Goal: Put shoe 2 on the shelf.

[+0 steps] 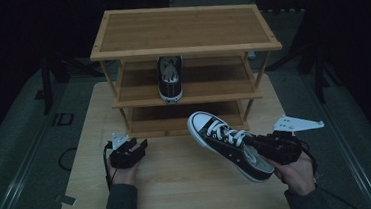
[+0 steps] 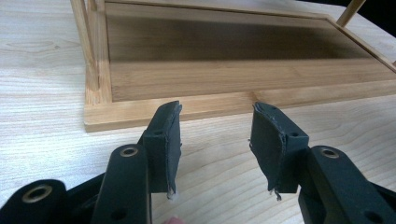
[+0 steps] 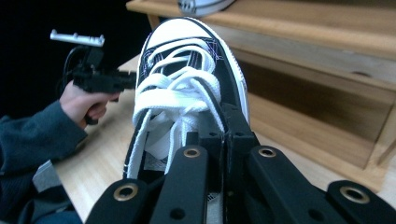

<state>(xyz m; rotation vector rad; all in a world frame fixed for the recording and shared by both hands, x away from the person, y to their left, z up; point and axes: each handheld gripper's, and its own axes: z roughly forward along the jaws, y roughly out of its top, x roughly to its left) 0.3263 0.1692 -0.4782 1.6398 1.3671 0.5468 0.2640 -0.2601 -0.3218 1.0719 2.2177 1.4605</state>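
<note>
Wooden table (image 1: pixel 179 180), shoe (image 1: pixel 226 144) beside rack edge (image 1: pixel 185 129)

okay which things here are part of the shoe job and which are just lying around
In the job:
held sneaker
right gripper, shut on it
wooden shoe rack
sneaker on the middle shelf

Standing by:
left gripper, open
table

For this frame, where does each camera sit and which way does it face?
High view: above the person's side, facing the rack; forearms and both tongs show.
Left gripper view: on the left tongs, open, facing the rack's bottom shelf.
Right gripper view: on the right tongs, shut on the sneaker.
All share the rack.
</note>
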